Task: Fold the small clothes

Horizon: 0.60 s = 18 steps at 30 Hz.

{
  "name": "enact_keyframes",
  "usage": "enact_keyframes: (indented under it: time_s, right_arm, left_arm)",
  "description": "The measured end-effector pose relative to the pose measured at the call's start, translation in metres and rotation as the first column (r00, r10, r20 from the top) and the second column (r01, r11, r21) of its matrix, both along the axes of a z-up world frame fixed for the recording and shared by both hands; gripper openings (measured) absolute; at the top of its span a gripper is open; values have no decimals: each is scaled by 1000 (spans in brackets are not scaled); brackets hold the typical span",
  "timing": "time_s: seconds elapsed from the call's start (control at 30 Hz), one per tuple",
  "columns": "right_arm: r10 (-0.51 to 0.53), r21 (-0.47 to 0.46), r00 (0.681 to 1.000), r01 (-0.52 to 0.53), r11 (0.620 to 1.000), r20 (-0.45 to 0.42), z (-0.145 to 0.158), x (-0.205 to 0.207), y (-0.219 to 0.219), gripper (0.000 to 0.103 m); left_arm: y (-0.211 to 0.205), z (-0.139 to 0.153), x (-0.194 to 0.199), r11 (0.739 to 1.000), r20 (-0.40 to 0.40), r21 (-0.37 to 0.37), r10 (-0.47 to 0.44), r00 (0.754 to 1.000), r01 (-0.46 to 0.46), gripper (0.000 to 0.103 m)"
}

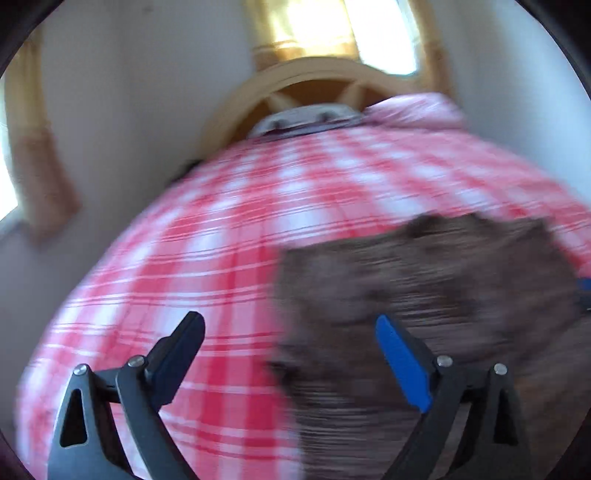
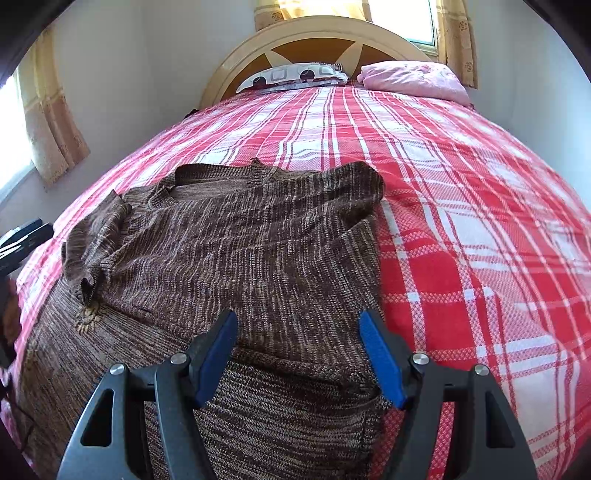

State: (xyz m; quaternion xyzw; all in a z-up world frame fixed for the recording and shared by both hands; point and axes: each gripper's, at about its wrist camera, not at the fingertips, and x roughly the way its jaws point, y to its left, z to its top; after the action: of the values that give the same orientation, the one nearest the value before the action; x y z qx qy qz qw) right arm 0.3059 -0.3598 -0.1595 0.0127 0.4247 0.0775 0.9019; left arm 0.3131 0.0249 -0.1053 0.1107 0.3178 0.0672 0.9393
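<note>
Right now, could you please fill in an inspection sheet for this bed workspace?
Surface: bed with a red and white checked bedspread, mostly flat.
Job's things: brown knitted sweater lying on the bedspread, one sleeve folded in over the body, the other bunched at the side.
Clutter: patterned pillow and pink pillow at the headboard.
Grippers: left hand-held gripper open wide, nothing between its pads, at the sweater's edge; right hand-held gripper open over the sweater's lower part, gripping nothing.
Cables: nothing seen.
Surroundings: white walls, windows with yellow curtains.
</note>
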Motion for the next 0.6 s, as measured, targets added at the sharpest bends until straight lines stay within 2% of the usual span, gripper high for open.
enact_keyframes:
  time_s: [0.03, 0.07, 0.1, 0.17, 0.23, 0.3, 0.4, 0.47, 0.57, 0.6]
  right_arm:
    - [-3, -25, 1000, 2, 1000, -12, 4, 1, 4, 70]
    - [-15, -68, 1000, 14, 998, -18, 12, 1, 9, 70]
    - [-29, -117, 1000, 28, 993, -3, 23, -1, 17, 70]
    - [-11, -150, 999, 18, 989, 46, 46, -5, 35, 70]
    - [54, -137, 996, -43, 990, 74, 69, -7, 65, 70]
    - [161, -141, 985, -152, 978, 61, 77, -3, 110, 70]
    - [292, -230, 956, -278, 932, 27, 63, 6, 176, 70]
    - [351, -311, 936, -337, 888, -13, 40, 17, 219, 69]
    - [398, -310, 915, -397, 864, -61, 17, 32, 254, 69]
    - [406, -323, 911, -408, 854, -77, 7, 39, 266, 66]
  left_arm:
    - [12, -5, 7, 999, -18, 11, 43, 999, -43, 96]
    - [28, -12, 16, 997, -56, -11, 75, 996, -76, 96]
    - [37, -17, 20, 996, -85, -31, 85, 993, -88, 96]
    - [51, -30, 27, 991, -138, -76, 96, 986, -107, 96]
    - [54, -39, 31, 988, -179, -127, 66, 982, -89, 96]
    - [54, -40, 31, 988, -184, -135, 51, 982, -77, 97]
    - [50, -40, 27, 991, -171, -116, 48, 984, -68, 98]
    - [45, -41, 31, 991, -173, -116, 41, 984, -61, 99]
    - [54, -44, 30, 984, -183, -164, 42, 982, -73, 102]
    - [56, -45, 33, 981, -187, -180, 41, 981, -75, 102]
